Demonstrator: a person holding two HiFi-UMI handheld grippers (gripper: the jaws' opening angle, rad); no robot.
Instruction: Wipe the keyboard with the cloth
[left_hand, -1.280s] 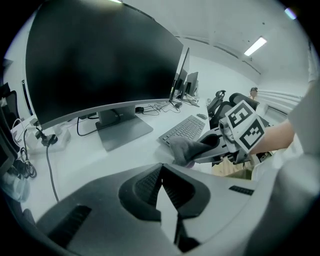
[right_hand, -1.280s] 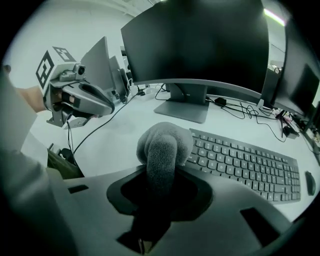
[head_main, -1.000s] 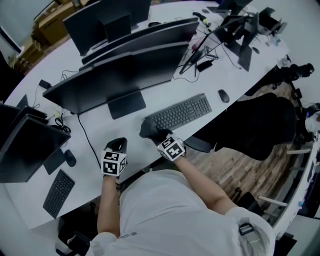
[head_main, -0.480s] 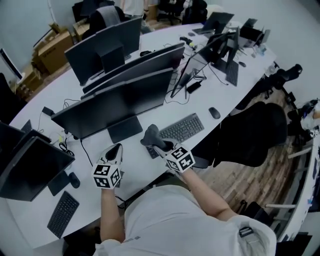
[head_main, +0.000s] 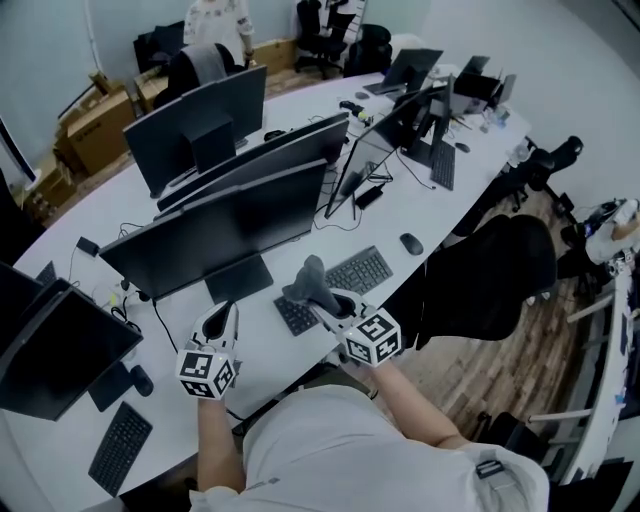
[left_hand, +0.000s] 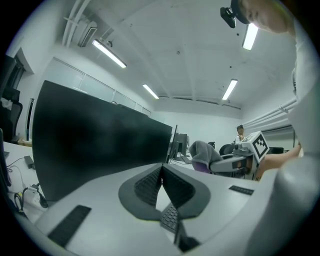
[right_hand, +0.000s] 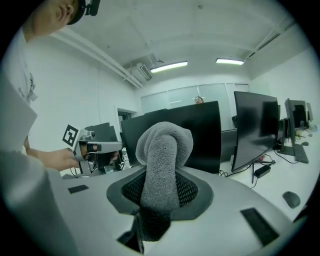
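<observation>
A black keyboard (head_main: 345, 281) lies on the white desk (head_main: 250, 335) in front of a dark monitor. My right gripper (head_main: 320, 293) is shut on a grey cloth (head_main: 305, 276) and holds it up over the keyboard's left end. In the right gripper view the cloth (right_hand: 165, 150) sticks up in a thick fold from between the jaws of that gripper (right_hand: 160, 187). The left gripper (head_main: 222, 318) hovers over the desk to the left of the keyboard. Its jaws are shut with nothing between them in the left gripper view (left_hand: 161, 172), where the cloth (left_hand: 202, 152) also shows at the right.
Several dark monitors (head_main: 215, 225) stand close behind the keyboard. A mouse (head_main: 411, 243) lies to its right. A black office chair (head_main: 480, 275) stands at the desk edge on the right. A second keyboard (head_main: 120, 445) lies at lower left. A person (head_main: 220, 15) stands at the far back.
The right gripper has lifted the cloth off the keyboard's left end. Both grippers have risen toward the head camera, and the view now takes in more of the room.
</observation>
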